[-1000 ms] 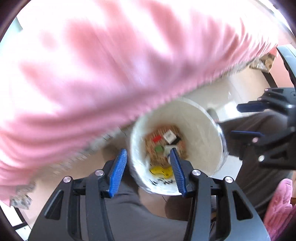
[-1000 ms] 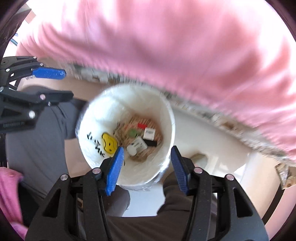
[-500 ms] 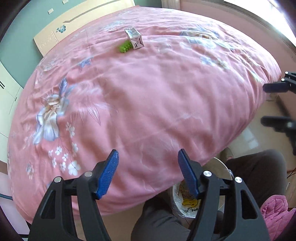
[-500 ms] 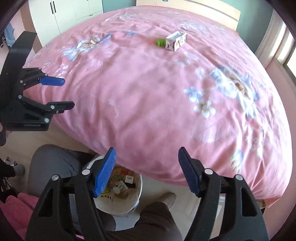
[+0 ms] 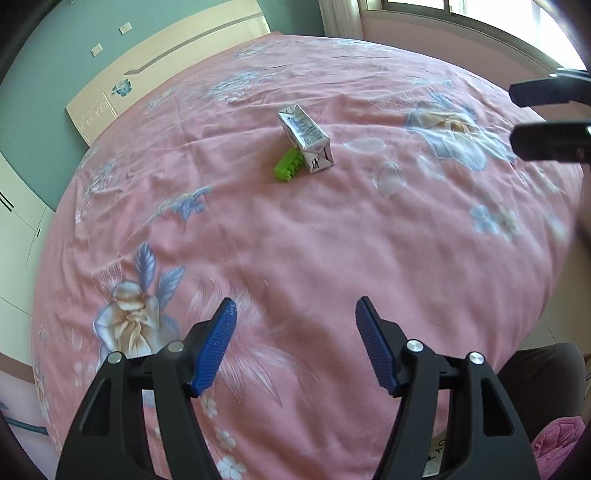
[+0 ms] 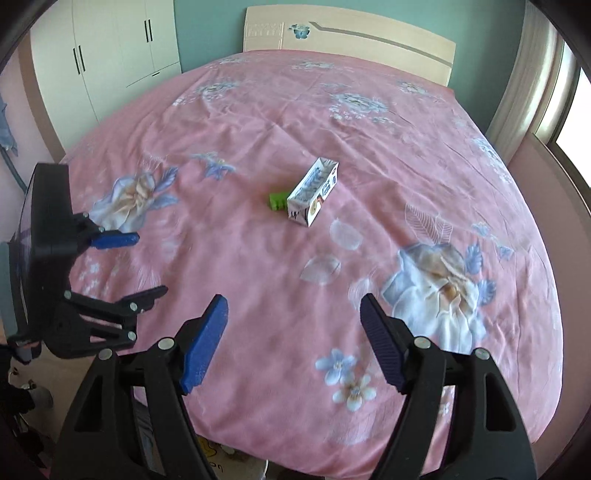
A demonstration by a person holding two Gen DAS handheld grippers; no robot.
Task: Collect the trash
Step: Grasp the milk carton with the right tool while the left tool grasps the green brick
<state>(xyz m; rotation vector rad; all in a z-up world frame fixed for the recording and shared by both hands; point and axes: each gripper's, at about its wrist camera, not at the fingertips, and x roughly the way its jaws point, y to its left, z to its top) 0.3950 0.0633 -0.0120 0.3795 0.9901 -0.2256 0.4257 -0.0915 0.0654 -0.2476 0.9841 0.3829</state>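
Observation:
A small white and blue drink carton (image 5: 306, 140) (image 6: 314, 192) lies on its side in the middle of the pink flowered bedspread (image 5: 332, 240) (image 6: 258, 258). A green toy block (image 5: 286, 166) (image 6: 277, 201) touches its left side. My left gripper (image 5: 295, 301) (image 6: 149, 263) hovers over the near part of the bed, open and empty. My right gripper (image 6: 293, 297) (image 5: 546, 114) hangs beside it, well short of the carton; its jaws are opening with nothing between them.
A white bin liner with a yellow face (image 6: 210, 458) peeks out below the bed's near edge. A person's dark trouser leg (image 5: 535, 376) is at the lower right. A cream headboard (image 6: 351, 33), white wardrobe (image 6: 110, 44) and window (image 5: 461, 11) surround the bed.
Both grippers rose from over the white bin, which held several scraps, to above the bed. Their jaws widened. The carton and green block came into view.

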